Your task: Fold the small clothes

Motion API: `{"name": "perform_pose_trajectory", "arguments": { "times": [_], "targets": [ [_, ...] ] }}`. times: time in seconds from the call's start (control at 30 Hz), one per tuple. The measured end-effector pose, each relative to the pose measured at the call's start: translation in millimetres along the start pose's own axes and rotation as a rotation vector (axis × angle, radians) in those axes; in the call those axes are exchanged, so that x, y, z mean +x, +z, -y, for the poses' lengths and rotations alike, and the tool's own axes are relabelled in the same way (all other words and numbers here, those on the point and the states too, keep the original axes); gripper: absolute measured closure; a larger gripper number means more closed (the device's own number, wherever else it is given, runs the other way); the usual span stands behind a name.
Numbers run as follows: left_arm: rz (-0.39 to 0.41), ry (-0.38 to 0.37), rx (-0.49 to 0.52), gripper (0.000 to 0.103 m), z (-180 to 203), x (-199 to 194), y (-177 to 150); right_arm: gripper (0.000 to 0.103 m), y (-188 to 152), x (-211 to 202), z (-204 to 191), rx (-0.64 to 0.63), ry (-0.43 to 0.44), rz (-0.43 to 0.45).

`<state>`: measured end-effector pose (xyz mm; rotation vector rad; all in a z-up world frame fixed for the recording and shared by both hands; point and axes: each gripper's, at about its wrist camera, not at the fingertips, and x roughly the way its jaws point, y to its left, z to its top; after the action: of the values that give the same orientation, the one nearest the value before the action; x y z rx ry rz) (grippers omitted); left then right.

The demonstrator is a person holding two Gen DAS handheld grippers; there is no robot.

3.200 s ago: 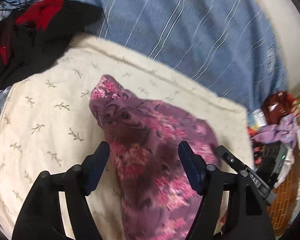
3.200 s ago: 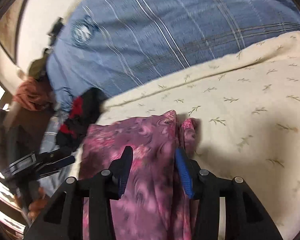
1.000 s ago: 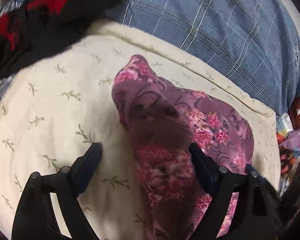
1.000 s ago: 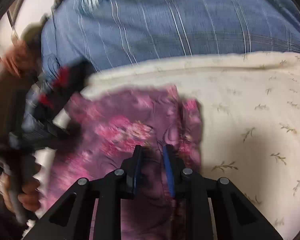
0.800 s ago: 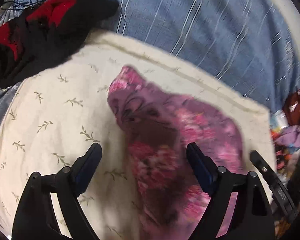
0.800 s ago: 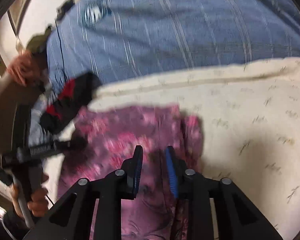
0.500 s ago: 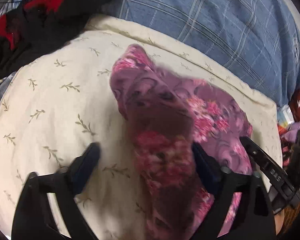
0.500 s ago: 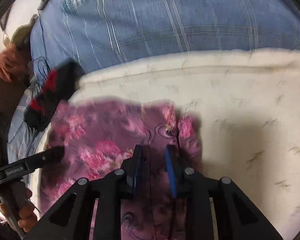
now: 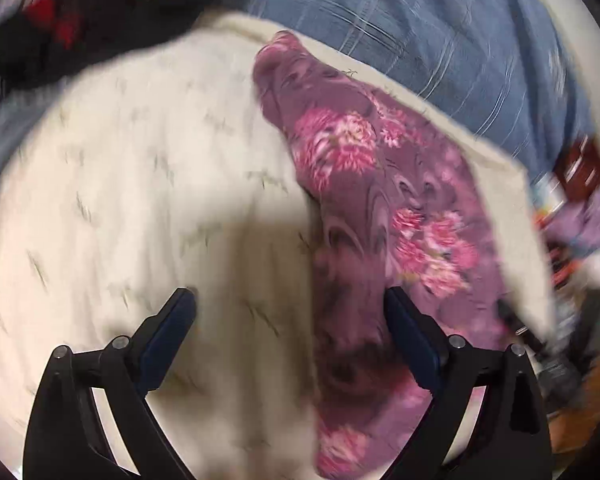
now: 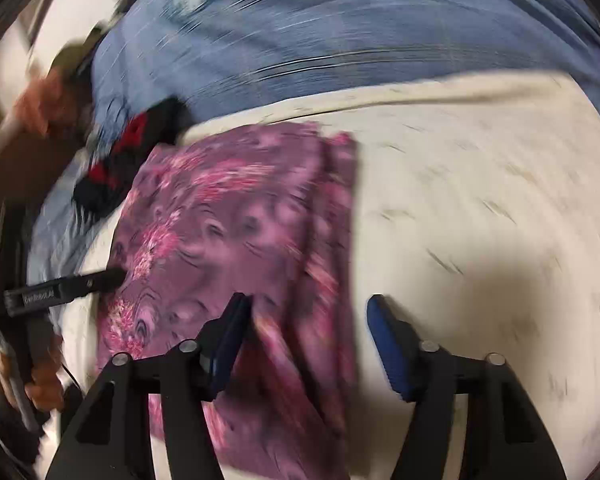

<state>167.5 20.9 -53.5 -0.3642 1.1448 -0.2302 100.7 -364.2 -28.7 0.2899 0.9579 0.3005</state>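
The right gripper (image 10: 308,340) is opening over the purple flowery cloth (image 10: 236,232), the left gripper (image 9: 288,328) is wide apart, so the loose fold may flop open.

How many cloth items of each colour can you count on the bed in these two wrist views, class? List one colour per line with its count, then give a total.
Purple floral garment: 1
Black-and-red garment: 1
Cream sprigged cloth under them: 1
Blue striped sheet: 1
Total: 4
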Motion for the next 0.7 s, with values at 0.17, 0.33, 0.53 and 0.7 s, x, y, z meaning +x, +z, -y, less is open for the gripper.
{"name": "perform_pose_trajectory", "arguments": {
  "times": [0.17,0.33,0.53,0.7],
  "targets": [
    [-0.091,-0.158,0.002,0.004,-1.6,1.4,-15.4,0.037,-26.3,-15.5,25.1,0.111,0.141,0.018],
    [-0.086,-0.187,0.069,0.012,19.0,1.8,-30.8,0.054,-25.1,-5.7,4.9,-0.019,0.151,-0.017],
    [-0.109,-0.251,0.058,0.082,22.7,-10.2,-24.8,0.084,-20.9,-13.3,-6.2,0.039,0.152,-0.034],
    [-0.115,-0.287,0.016,0.081,2.6,-34.2,-30.3,0.086,-28.9,-40.0,-2.8,0.201,0.349,-0.012]
  ]
}}
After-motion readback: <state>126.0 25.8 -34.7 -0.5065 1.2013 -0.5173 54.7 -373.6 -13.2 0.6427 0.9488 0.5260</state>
